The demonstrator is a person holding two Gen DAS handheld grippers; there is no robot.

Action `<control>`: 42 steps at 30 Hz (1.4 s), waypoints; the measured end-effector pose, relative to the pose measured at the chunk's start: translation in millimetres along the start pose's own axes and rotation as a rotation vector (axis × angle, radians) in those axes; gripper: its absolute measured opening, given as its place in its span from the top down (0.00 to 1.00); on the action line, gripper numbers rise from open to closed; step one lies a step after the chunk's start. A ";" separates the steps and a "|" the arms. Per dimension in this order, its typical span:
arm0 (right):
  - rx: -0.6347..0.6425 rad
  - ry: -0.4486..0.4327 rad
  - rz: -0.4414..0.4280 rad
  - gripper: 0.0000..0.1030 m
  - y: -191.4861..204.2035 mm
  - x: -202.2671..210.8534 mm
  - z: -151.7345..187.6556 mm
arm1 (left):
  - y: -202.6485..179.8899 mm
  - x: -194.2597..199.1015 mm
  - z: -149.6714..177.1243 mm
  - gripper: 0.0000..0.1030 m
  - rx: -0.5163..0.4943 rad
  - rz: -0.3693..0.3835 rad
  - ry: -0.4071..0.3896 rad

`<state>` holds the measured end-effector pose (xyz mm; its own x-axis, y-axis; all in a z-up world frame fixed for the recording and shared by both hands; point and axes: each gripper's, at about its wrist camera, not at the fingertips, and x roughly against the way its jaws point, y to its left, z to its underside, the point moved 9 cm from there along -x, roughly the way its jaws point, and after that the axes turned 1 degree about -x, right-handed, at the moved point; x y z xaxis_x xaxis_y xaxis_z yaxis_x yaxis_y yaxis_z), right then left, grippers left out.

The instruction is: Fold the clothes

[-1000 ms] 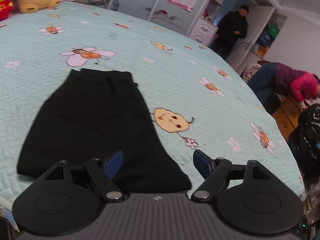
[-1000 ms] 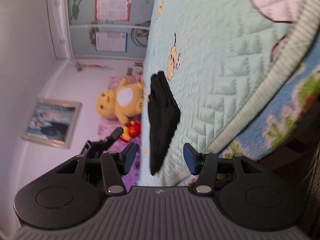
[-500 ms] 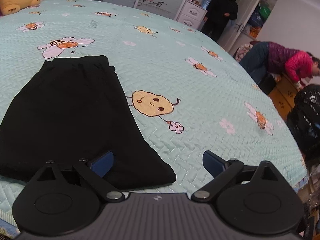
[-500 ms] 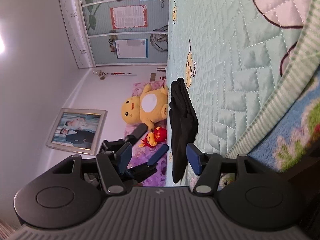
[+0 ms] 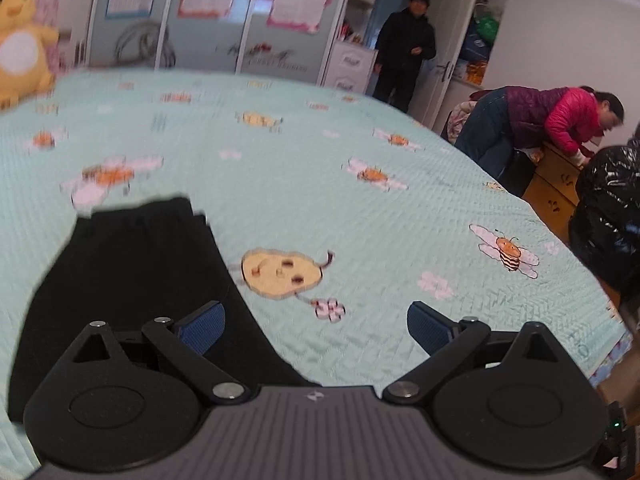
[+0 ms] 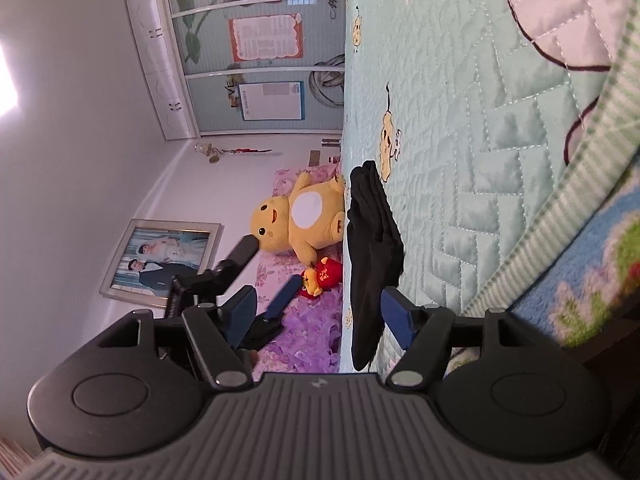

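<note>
Across a mint-green quilted bedspread (image 5: pixel 304 184) printed with cartoon bees and a yellow face, we see the flat black folded garment (image 5: pixel 132 280) lying near the bed's edge. It looks smooth, with a gathered waistband at its far end. Our left gripper (image 5: pixel 316 324) hovers over the garment's near right corner, blue-padded fingers spread apart, holding nothing. Our right gripper (image 6: pixel 316 312), tilted sideways beside the bed, is likewise spread and empty, with the garment straight ahead. Wall posters carry writing too blurred to read. Beyond sits a yellow plush toy (image 6: pixel 300 220).
</note>
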<state>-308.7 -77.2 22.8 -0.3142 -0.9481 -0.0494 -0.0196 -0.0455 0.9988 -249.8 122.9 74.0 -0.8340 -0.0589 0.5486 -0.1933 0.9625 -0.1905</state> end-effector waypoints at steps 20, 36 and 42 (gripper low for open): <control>-0.011 -0.006 0.006 0.32 -2.3 5.0 1.6 | 81.2 -14.3 26.5 0.02 0.166 -0.247 0.145; 0.018 -0.003 0.039 0.32 -1.2 4.4 4.9 | 90.7 -7.3 28.7 0.02 0.150 -0.257 0.131; 0.037 -0.001 0.058 0.32 -0.7 2.3 5.9 | 99.7 -3.2 27.6 0.02 0.178 -0.259 0.120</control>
<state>-315.0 -77.5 22.0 -0.3163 -0.9486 0.0081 -0.0370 0.0209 0.9991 -280.7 211.8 30.8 -0.6809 -0.2535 0.6871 -0.4869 0.8575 -0.1661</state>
